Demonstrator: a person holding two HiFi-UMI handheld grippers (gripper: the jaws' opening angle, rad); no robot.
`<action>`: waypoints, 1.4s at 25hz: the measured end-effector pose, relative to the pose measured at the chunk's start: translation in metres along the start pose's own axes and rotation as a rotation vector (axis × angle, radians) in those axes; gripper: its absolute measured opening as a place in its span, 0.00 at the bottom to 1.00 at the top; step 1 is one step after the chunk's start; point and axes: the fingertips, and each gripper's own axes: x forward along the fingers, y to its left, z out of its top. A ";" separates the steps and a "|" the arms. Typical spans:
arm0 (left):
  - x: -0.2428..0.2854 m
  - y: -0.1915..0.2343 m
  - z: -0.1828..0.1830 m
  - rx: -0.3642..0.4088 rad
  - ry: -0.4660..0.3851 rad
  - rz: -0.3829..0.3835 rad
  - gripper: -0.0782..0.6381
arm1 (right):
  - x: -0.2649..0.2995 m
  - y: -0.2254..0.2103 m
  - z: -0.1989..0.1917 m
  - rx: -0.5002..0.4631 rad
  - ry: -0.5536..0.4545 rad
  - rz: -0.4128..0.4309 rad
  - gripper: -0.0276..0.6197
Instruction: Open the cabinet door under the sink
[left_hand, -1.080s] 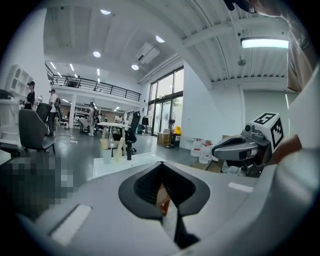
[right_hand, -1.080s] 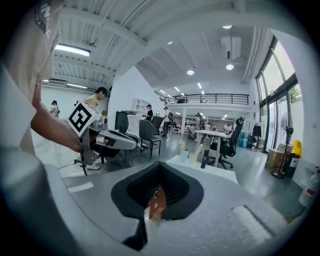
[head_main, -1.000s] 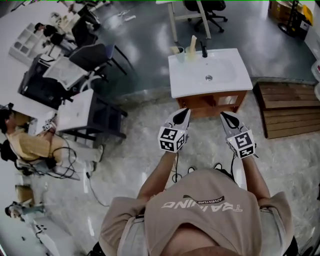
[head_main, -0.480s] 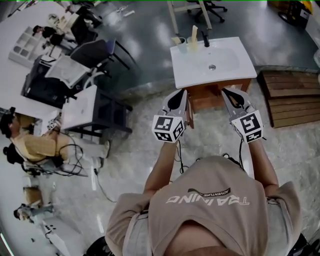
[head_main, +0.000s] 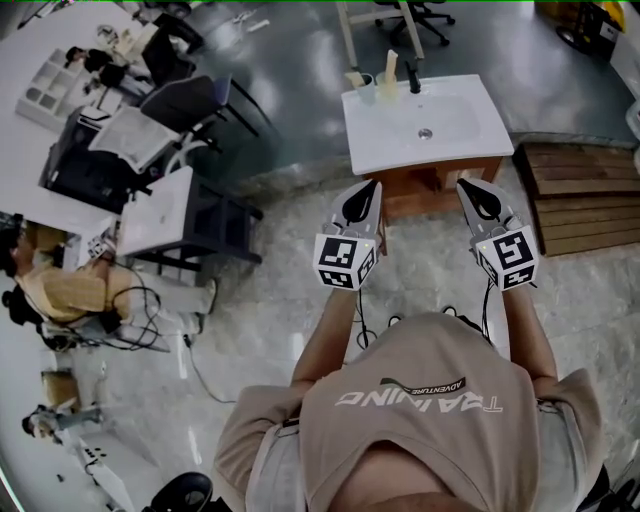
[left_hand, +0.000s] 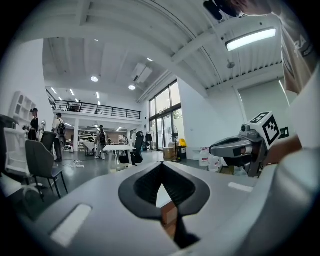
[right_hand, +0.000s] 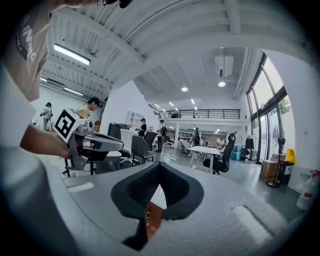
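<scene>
The white sink top (head_main: 425, 125) sits on a wooden cabinet (head_main: 440, 185) just ahead of me on the floor. From above I see only a strip of the cabinet front, so its door cannot be made out. My left gripper (head_main: 372, 185) is held level before the cabinet's left part, jaws shut and empty. My right gripper (head_main: 465, 183) is level before the right part, its jaws also together with nothing between them. In the left gripper view, brown wood (left_hand: 169, 217) shows below the left gripper (left_hand: 162, 164). Beneath the right gripper (right_hand: 160, 163), wood (right_hand: 152, 220) shows too.
A wooden pallet (head_main: 575, 205) lies right of the cabinet. A white-topped black cart (head_main: 165, 215) and an office chair (head_main: 190, 105) stand to the left. Cables (head_main: 370, 325) trail on the floor by my feet. A faucet (head_main: 410, 75) and cup stand at the sink's back edge.
Both grippers have risen and now sit closer to the cabinet front in the head view. Their jaws look unchanged.
</scene>
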 end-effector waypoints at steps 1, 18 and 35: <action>-0.001 -0.002 0.000 0.001 0.004 -0.002 0.13 | -0.001 0.000 -0.001 0.004 0.004 -0.002 0.05; -0.026 -0.012 -0.013 0.002 0.046 0.014 0.13 | -0.013 0.017 -0.006 0.015 0.002 0.026 0.05; -0.031 -0.011 -0.011 -0.011 0.026 0.018 0.13 | -0.016 0.020 -0.004 -0.011 0.011 0.032 0.05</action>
